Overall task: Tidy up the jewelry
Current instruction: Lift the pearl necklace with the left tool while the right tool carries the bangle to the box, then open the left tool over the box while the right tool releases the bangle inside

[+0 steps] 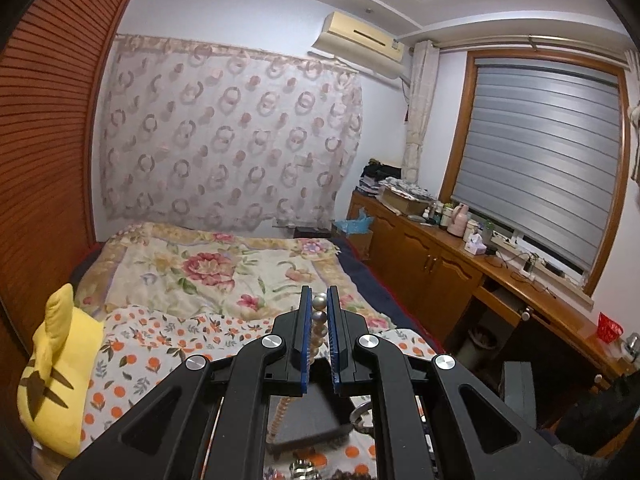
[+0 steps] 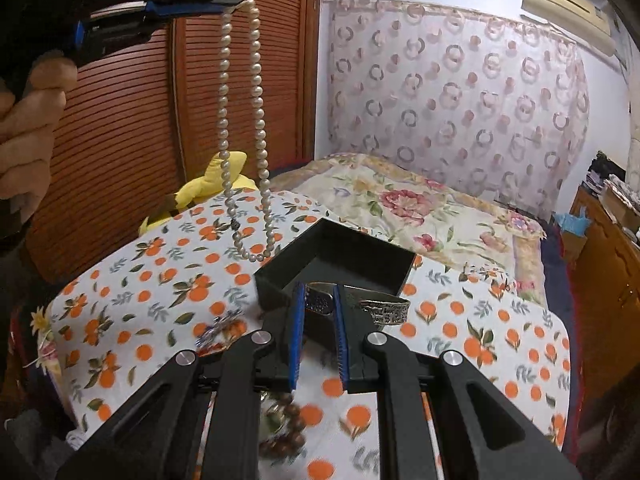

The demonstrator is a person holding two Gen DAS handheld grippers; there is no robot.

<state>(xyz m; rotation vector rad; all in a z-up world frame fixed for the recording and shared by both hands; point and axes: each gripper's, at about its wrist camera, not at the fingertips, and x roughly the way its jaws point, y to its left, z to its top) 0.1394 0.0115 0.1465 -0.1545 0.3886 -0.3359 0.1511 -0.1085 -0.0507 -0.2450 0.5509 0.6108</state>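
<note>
My left gripper (image 1: pixel 319 300) is shut on a pearl necklace (image 1: pixel 319 320), held high in the air. In the right wrist view the left gripper (image 2: pixel 236 0) is at top left and the pearl necklace (image 2: pixel 260 128) hangs from it in a long loop, its lower end just left of an open black box (image 2: pixel 340 258) on the orange-print cloth. My right gripper (image 2: pixel 320 292) is shut on a silver engraved bangle (image 2: pixel 384 308), held just in front of the box's near wall.
A brown bead bracelet (image 2: pixel 286 436) and a small silver piece (image 2: pixel 220 326) lie on the orange-print cloth (image 2: pixel 140 312). A yellow plush (image 2: pixel 208 184) sits by the wooden closet doors (image 2: pixel 120 120). A floral blanket (image 2: pixel 420 208) covers the bed behind.
</note>
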